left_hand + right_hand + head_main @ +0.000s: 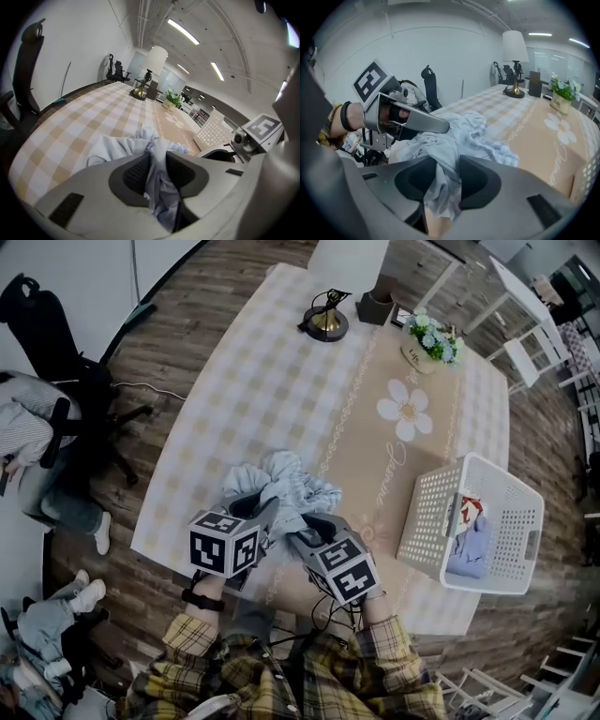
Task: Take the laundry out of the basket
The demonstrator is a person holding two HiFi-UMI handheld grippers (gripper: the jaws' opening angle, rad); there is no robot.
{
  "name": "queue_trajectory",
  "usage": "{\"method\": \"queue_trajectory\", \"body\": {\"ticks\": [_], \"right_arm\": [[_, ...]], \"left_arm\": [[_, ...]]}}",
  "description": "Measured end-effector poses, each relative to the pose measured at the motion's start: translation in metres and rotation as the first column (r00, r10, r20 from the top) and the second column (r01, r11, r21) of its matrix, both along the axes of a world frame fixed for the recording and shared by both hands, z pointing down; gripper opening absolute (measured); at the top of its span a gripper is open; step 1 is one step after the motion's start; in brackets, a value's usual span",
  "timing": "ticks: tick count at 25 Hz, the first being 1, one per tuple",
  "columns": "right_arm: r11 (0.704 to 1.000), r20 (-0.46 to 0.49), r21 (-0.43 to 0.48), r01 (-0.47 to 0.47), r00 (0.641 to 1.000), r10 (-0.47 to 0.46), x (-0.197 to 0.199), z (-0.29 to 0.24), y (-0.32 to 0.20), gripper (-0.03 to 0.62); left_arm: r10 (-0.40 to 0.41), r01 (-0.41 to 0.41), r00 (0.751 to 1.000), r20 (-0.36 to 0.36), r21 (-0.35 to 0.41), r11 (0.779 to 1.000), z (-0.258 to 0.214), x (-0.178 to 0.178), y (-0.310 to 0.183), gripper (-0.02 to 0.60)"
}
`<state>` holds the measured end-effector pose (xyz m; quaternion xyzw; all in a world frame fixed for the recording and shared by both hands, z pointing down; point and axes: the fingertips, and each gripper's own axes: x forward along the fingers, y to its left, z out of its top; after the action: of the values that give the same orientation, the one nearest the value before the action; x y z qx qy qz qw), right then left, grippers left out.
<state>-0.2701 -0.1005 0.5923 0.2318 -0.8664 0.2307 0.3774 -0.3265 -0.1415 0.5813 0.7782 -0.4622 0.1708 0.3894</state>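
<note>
The garment (292, 486), pale blue and crumpled, lies low in the middle of the head view, on the table (234, 381) near its lower edge and well apart from the basket (427, 514) at the right. The left tongs (157, 173) and the right tongs (444, 180) are each closed on a fold of it, the cloth filling the gap and touching both pads. From here a fold could catch on a ribbed pad as either pair draws back, dragging the heap toward the table's edge and perhaps over it. The two pairs sit just beside each other and could knock together. The basket stands close to the table's lower right edge, so a careless reach might nudge it off. How hard the pads press I cannot tell. What sort of garment this is stays unclear, and its near part is hidden under the tongs. Some laundry (469, 545) shows in the basket, blue with a red-and-white piece, but whether more lies beneath is hidden.
</note>
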Motion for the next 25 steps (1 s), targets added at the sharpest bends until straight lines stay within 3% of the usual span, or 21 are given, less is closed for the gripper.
{"method": "queue_trajectory", "body": {"ticks": [4, 7, 12, 17, 21, 25], "right_arm": [[1.000, 0.024, -0.008, 0.006, 1.000, -0.006, 0.008, -0.013, 0.003, 0.234], [1.000, 0.048, 0.010, -0.007, 0.999, 0.007, 0.022, -0.031, 0.003, 0.263], [0.996, 0.149, 0.053, -0.067, 0.987, 0.059, 0.040, -0.073, -0.001, 0.265], [0.984, 0.259, 0.110, -0.140, 0.960, 0.108, 0.052, -0.122, -0.007, 0.265], [0.969, 0.360, 0.139, -0.203, 0.922, 0.141, 0.072, -0.168, -0.006, 0.265], [0.945, 0.477, 0.178, -0.274, 0.864, 0.160, 0.105, -0.224, 0.003, 0.255]], "left_arm": [[-0.005, 0.004, 1.000, 0.024, 0.031, 1.000, -0.009, -0.008, 0.000, 0.227], [0.008, -0.009, 1.000, 0.024, 0.046, 0.999, -0.023, -0.015, 0.006, 0.255], [0.026, -0.026, 1.000, -0.001, 0.107, 0.994, -0.060, -0.015, 0.013, 0.261], [0.062, -0.047, 0.996, -0.067, 0.204, 0.978, -0.107, 0.012, 0.009, 0.261], [0.150, -0.120, 0.986, -0.077, 0.309, 0.943, -0.157, 0.049, 0.008, 0.258], [0.251, -0.178, 0.961, -0.113, 0.440, 0.880, -0.227, 0.102, 0.015, 0.222]]}}
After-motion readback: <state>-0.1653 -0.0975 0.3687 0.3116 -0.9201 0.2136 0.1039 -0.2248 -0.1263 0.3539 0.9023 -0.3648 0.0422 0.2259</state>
